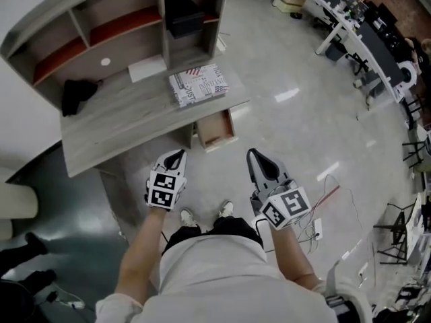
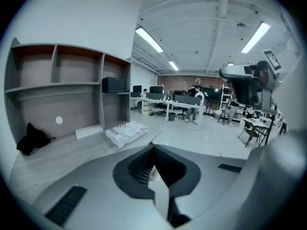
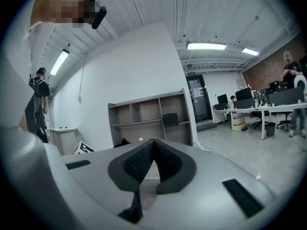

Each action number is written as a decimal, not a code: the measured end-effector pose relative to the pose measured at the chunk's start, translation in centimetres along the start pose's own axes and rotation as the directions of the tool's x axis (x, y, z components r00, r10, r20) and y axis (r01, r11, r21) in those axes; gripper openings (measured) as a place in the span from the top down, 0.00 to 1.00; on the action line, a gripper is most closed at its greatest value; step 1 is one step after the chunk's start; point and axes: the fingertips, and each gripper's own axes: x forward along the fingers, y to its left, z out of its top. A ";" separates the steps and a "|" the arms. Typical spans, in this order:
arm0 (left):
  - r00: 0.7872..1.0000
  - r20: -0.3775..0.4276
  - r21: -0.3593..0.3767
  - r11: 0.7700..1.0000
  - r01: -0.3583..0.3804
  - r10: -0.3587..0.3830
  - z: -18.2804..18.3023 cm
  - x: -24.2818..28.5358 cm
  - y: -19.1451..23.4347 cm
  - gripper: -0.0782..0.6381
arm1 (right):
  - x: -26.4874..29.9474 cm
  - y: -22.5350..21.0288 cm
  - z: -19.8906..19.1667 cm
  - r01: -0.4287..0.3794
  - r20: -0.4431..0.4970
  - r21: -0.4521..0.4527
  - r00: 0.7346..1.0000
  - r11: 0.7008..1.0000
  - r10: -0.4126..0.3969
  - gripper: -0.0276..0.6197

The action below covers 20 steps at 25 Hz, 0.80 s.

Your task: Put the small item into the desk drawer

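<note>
The worktop is covering the far part of the open drawer, whose inside is showing too small to judge. At the far left, a dark lump is looking shapeless.

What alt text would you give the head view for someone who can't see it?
Seen from above, a person holds the left gripper and right gripper, jaws together, before a wooden desk whose small drawer stands open.

With our left arm and right arm stretched forward, we hold the left gripper at eleven o'clock and the right gripper at one, both pointing toward twelve, jaws closed on nothing.
</note>
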 end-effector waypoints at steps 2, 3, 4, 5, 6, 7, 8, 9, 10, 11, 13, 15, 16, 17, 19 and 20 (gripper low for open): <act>0.999 0.039 0.026 0.999 -0.022 0.021 2.1 -0.8 0.6 0.87 | -0.1 -0.3 1.0 -0.003 0.027 0.005 1.000 1.000 0.003 0.92; 0.998 0.057 0.041 0.999 -0.034 0.032 3.1 -1.2 0.9 0.87 | -0.2 -0.5 1.5 -0.004 0.038 0.007 0.999 1.000 0.003 0.92; 0.996 0.075 0.054 0.997 -0.047 0.042 3.9 -1.4 1.1 0.87 | -0.4 -0.7 1.8 -0.002 0.049 0.006 0.999 1.000 0.002 0.92; 0.994 0.093 0.065 0.996 -0.059 0.053 4.7 -1.6 1.4 0.87 | -0.6 -0.9 2.2 -0.001 0.059 0.005 0.998 1.000 0.001 0.92; 0.992 0.108 0.070 0.995 -0.072 0.065 5.2 -1.8 1.7 0.87 | -0.8 -1.1 2.5 -0.002 0.068 0.001 0.998 1.000 0.002 0.92; 0.990 0.118 0.072 0.994 -0.084 0.075 5.7 -2.0 1.9 0.87 | -0.9 -1.2 2.7 -0.004 0.075 -0.007 0.997 1.000 0.005 0.92; 0.988 0.128 0.073 0.993 -0.094 0.085 6.2 -2.3 2.0 0.87 | -1.0 -1.4 3.0 -0.005 0.079 -0.021 0.997 1.000 0.007 0.92; 0.986 0.140 0.074 0.992 -0.103 0.092 6.8 -2.6 2.0 0.87 | -1.1 -1.5 3.2 -0.005 0.080 -0.041 0.997 0.999 0.008 0.92; 0.984 0.153 0.076 0.991 -0.108 0.096 7.4 -2.9 1.8 0.87 | -1.1 -1.7 3.5 -0.003 0.080 -0.062 0.997 0.998 0.008 0.92; 0.981 0.167 0.077 0.991 -0.111 0.097 8.1 -3.3 1.6 0.87 | -1.2 -1.8 3.7 -0.002 0.080 -0.078 0.997 0.997 0.008 0.92; 0.976 0.197 0.074 0.991 -0.111 0.095 9.5 -4.4 1.1 0.87 | -1.3 -2.2 4.3 -0.002 0.087 -0.093 0.996 0.996 0.010 0.92; 0.968 0.230 0.072 0.990 -0.117 0.098 11.0 -5.6 0.9 0.87 | -1.2 -2.9 4.8 0.004 0.100 -0.091 0.995 0.996 0.005 0.92; 0.963 0.246 0.076 0.989 -0.127 0.105 11.6 -6.1 1.0 0.87 | -1.3 -3.3 5.0 0.009 0.102 -0.091 0.995 0.996 0.000 0.92; 0.959 0.260 0.082 0.987 -0.140 0.115 12.2 -6.7 1.0 0.87 | -1.3 -3.6 5.1 0.016 0.099 -0.093 0.995 0.996 -0.007 0.92; 0.948 0.287 0.094 0.981 -0.168 0.135 13.5 -7.8 1.1 0.87 | -1.7 -4.3 5.2 0.032 0.083 -0.105 0.996 0.994 -0.023 0.92; 0.941 0.306 0.095 0.979 -0.181 0.145 14.2 -8.3 1.3 0.87 | -1.9 -4.5 5.2 0.038 0.078 -0.113 0.997 0.993 -0.030 0.92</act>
